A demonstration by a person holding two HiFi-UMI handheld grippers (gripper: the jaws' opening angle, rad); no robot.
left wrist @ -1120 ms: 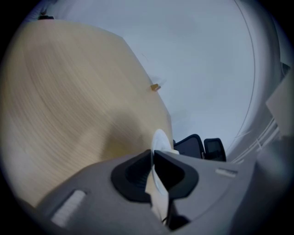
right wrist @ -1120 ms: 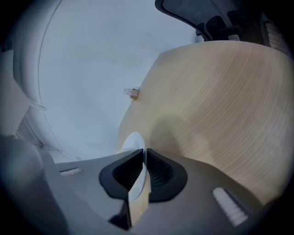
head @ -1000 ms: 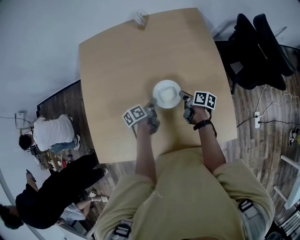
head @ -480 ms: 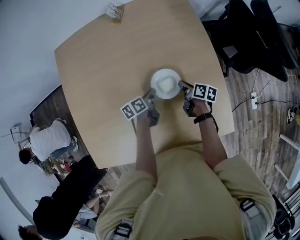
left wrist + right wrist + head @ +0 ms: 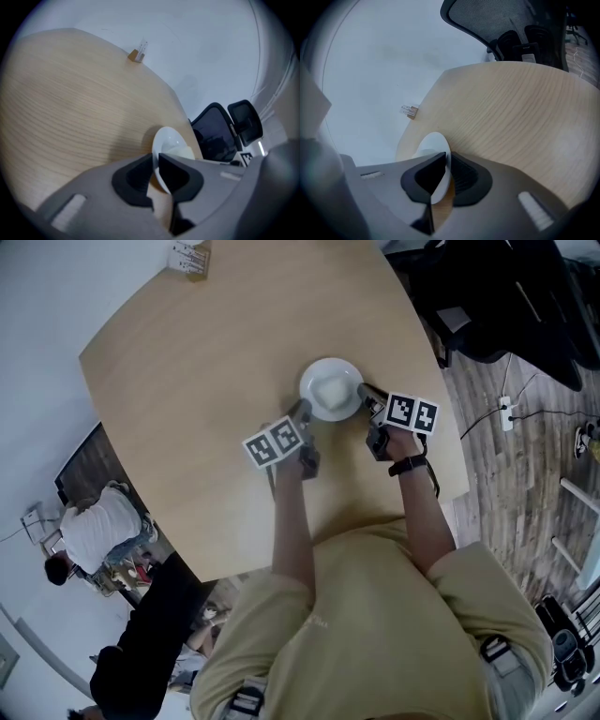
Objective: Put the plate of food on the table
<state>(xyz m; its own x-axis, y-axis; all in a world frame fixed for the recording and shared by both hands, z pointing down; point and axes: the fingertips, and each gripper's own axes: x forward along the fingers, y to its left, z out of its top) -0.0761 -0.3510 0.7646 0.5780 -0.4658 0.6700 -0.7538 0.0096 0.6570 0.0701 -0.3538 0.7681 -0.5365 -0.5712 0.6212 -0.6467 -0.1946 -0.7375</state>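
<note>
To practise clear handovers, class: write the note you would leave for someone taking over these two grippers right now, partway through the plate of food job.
Left gripper: shut on the near-left rim of the plate.
Right gripper: shut on the plate's right rim.
The plate, with pale food on it, sits between the two grippers over the table, right of the middle. Whether it already rests on the wood is not clear.
Done: the plate is over the table, gripped on both sides.
Left: make sure it sits flat, open both pairs of jaws, then draw the grippers away.
</note>
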